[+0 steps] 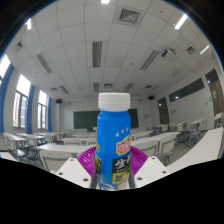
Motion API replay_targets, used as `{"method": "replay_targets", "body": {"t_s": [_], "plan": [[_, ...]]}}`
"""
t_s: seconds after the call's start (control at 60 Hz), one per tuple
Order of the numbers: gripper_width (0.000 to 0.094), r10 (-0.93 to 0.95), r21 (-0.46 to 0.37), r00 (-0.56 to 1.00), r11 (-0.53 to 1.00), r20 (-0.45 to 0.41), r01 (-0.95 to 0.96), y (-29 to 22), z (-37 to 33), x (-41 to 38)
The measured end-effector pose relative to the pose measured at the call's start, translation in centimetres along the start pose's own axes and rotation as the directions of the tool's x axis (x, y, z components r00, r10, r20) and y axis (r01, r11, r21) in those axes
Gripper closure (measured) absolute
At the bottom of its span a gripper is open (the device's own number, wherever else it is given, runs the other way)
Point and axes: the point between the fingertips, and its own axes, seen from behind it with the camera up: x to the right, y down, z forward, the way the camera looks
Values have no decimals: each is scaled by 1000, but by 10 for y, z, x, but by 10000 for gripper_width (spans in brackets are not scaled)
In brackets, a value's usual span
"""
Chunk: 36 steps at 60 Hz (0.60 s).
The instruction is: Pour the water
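Note:
A blue bottle (114, 145) with a white cap (114, 101) and a label of white and yellow print stands upright between my gripper's (113, 168) two fingers. The magenta pads (91, 160) press on its lower body from both sides. The bottle is held up high, with the classroom and its ceiling behind it. Its base is hidden below the fingers. No cup or other vessel shows.
This is a classroom. Rows of white desks (50, 152) stand to the left and right behind the bottle. A green blackboard (85, 119) is on the far wall. Windows (22, 105) line the left side. The ceiling holds strip lights.

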Motion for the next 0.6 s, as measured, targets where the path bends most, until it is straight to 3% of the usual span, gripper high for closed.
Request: {"method": "replay_targets", "body": {"t_s": [0.167,0.283,0.35,0.517,0.6], "plan": [[509,-74,-254,997,964,4,73,107,-23,56],[511,-134,-344,990,929,36,138,145,-48,71],[500,-125,-382,990,914,64,140,155,-61,72],[507,-92,-368,995,924,47,102,149,-70,82],[381,-101,-391,994,914,52,113,142,-73,83]]}}
